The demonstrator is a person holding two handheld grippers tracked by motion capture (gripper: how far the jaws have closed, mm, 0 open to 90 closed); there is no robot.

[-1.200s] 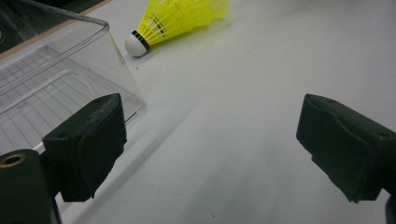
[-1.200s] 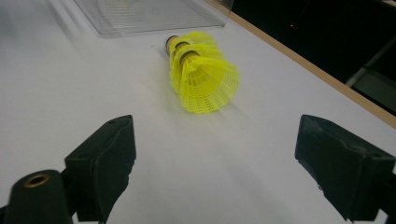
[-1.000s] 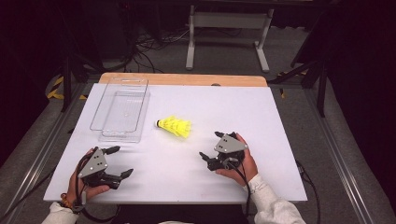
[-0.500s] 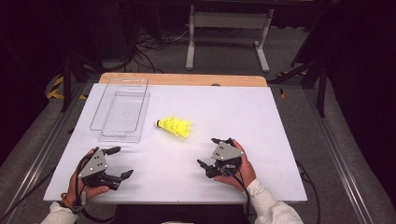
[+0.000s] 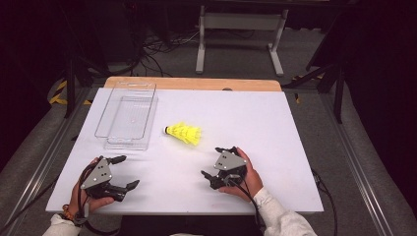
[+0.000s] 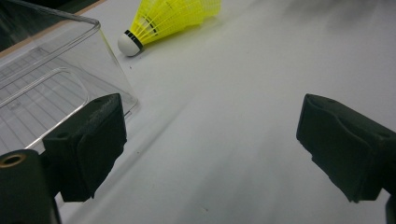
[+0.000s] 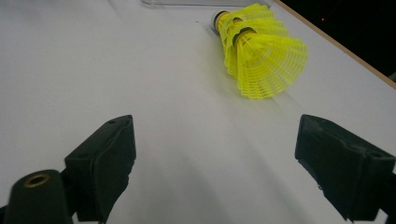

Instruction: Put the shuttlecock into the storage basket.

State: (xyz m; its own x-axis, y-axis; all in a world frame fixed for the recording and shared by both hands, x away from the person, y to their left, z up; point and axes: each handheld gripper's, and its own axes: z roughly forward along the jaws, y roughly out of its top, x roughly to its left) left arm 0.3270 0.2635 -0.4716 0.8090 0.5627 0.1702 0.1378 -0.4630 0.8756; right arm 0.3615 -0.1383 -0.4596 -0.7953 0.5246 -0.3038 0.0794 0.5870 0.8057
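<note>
The right gripper view is revealing stacked shuttlecocks [image 7: 261, 56]. They are lying ahead of the right gripper [image 5: 217, 162], apart; both it and the left gripper [image 5: 123, 172] are gaping wide.

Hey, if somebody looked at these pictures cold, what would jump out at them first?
The bright yellow shuttlecock stack lying on its side mid-table, cork end toward the clear plastic tray at the far left. Next, the two hand-held grippers near the front edge, the left gripper and the right gripper, both open and empty.
</note>
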